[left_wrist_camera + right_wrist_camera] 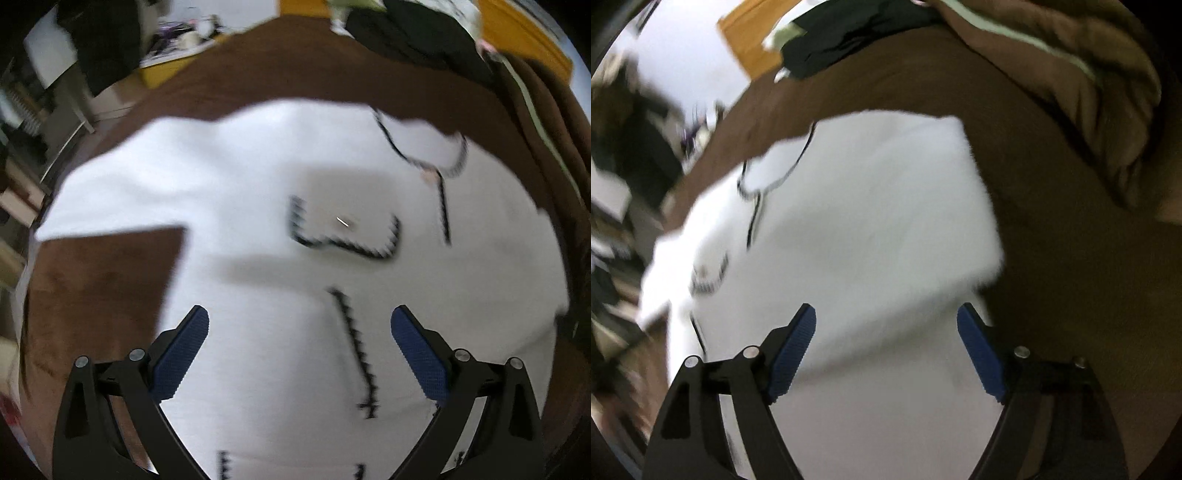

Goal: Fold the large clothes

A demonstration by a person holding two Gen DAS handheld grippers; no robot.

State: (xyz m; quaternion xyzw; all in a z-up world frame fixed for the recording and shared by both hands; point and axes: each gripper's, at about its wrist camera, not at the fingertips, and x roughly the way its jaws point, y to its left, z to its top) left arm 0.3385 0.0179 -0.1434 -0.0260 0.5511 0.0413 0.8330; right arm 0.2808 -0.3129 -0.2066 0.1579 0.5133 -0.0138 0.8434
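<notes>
on the brown cover, a white black-stitched garment under two wide-open, empty claws

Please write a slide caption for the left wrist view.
Open left hand-held gripper above a white garment with black stitching, spread on a brown cover.

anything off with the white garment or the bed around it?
Nothing damaged or spilled. The white garment with black stitch trim lies spread on the brown cover, with one corner flap turned over near the far edge. Dark clothes are heaped beyond. Both views are motion-blurred, so fine creases can't be judged.
</notes>
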